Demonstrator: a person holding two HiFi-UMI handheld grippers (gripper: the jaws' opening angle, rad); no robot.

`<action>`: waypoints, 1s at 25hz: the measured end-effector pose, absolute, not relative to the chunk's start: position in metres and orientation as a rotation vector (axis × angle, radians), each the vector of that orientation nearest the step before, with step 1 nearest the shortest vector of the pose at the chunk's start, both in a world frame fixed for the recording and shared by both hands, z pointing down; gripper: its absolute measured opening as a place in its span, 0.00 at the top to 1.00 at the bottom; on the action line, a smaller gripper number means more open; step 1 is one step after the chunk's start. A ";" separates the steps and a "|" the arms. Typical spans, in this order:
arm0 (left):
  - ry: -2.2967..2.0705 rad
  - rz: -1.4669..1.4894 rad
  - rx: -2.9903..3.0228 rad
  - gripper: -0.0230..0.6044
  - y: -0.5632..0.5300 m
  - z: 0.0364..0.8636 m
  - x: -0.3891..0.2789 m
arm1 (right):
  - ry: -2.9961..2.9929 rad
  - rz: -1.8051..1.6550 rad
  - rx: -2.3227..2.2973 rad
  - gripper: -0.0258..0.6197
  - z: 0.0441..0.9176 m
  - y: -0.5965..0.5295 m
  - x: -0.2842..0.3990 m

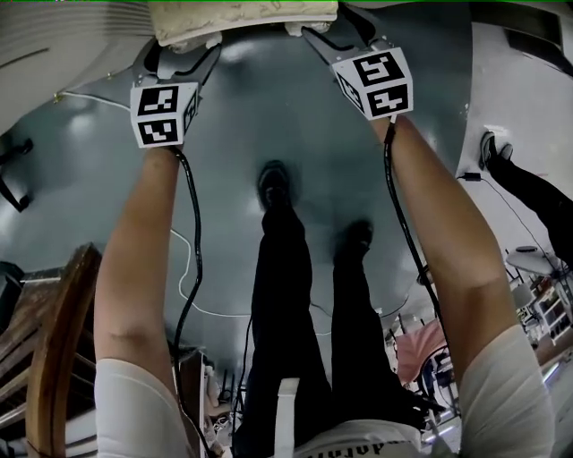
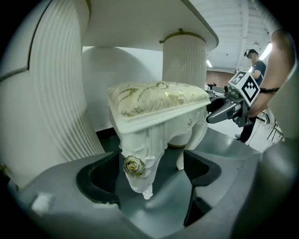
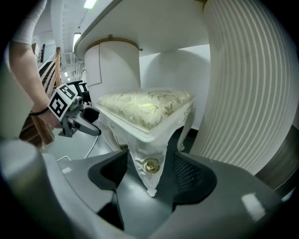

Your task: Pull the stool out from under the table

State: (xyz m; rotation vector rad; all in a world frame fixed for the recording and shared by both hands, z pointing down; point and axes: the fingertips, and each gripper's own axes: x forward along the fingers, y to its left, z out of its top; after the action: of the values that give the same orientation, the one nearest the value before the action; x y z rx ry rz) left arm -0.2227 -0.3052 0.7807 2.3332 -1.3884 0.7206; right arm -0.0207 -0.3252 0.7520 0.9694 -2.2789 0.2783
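The white carved stool (image 2: 159, 100) with a cream and gold cushion stands just under the white table (image 2: 140, 23), between its fluted pedestals (image 2: 186, 60). My left gripper (image 2: 149, 183) is open, its pads (image 2: 100, 179) on either side of one front leg (image 2: 136, 164) with a gold rose, apart from it. My right gripper (image 3: 149, 179) is also open around the other front leg (image 3: 152, 165), with gaps on both sides. In the head view both grippers (image 1: 183, 55) (image 1: 336, 38) reach to the stool's edge (image 1: 242, 20) at the top.
A fluted table pedestal (image 3: 252, 84) rises close to the right of the stool. A cable (image 1: 192, 295) lies on the grey floor near my feet. Wooden furniture (image 1: 54, 349) stands at the left. Another person's leg (image 1: 528, 188) is at the right.
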 end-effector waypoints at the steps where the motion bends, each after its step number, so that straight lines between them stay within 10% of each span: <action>1: -1.389 0.721 2.338 0.26 -0.305 0.785 -0.222 | -2.274 0.276 0.971 0.48 0.758 -0.327 -0.020; 25: -1.682 0.540 2.249 0.47 -0.298 0.792 -0.226 | -2.310 0.234 1.120 0.52 0.777 -0.315 -0.030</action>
State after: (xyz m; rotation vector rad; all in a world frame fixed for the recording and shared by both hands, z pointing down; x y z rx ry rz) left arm -0.2257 -0.2978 0.7916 2.2491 -1.6822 0.5395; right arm -0.0299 -0.3146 0.7767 1.1202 -2.3101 0.2341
